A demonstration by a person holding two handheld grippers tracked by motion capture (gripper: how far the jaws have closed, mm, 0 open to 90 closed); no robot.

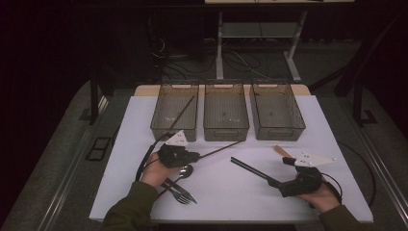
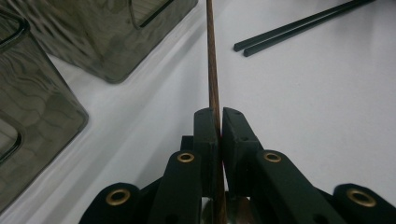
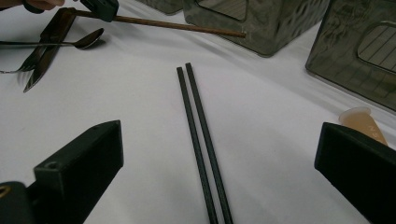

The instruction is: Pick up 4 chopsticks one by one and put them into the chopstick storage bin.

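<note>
Counting from the middle bin [image 1: 226,117], we see three smoked plastic bins in a row at the far edge of a white table [image 1: 337,159]; the left bin [image 1: 175,115] holds one brown chopstick [image 1: 182,113]. In front of the middle bin, our left gripper [image 1: 195,156] has its jaws clamped on a second brown chopstick [image 2: 212,70], whose tip points toward that bin's near wall. Two black chopsticks [image 3: 198,135] lie side by side on the table, nearer to us and to the right, between the wide-open jaws of our right gripper [image 1: 287,161]. One spoon [image 1: 184,171], one fork [image 1: 177,193] and one knife [image 1: 185,192] lie left of and nearer than the bin. One tan spoon [image 1: 282,151] lies to its right. Beyond the table are dark carpet, cables and desk legs.
</note>
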